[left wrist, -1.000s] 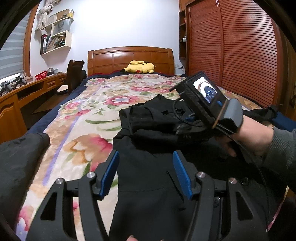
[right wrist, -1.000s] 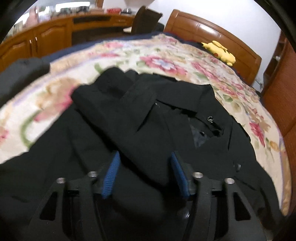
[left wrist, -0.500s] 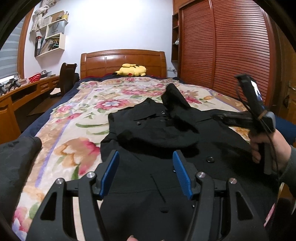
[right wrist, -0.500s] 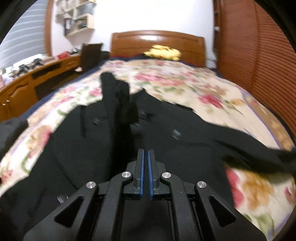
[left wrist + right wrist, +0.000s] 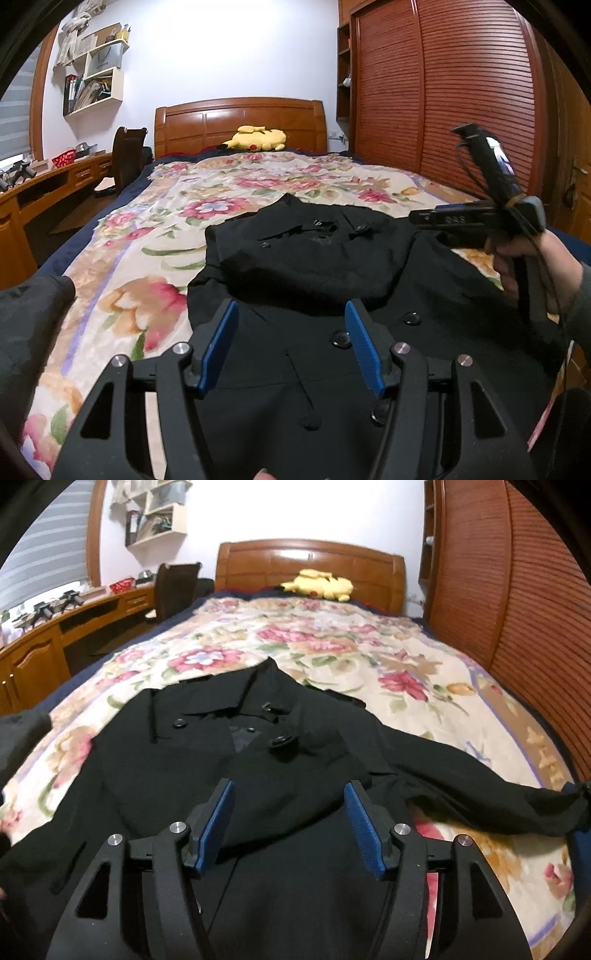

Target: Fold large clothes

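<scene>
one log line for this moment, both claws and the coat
left claw: open, empty, above coat front | right claw: open, empty, above coat | coat: black, flat on bed, one sleeve folded across chest, other sleeve spread out

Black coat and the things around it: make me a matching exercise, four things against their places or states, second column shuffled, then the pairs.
Things:
1. black coat
2. yellow plush toy
3. left gripper
4. coat's right sleeve

Places or states:
A. by the headboard
B. open, holding nothing
C. stretched out sideways over the floral bedspread
D. lying buttons up near the foot of the bed

Pairs: 1-D, 2-A, 3-B, 4-C
</scene>
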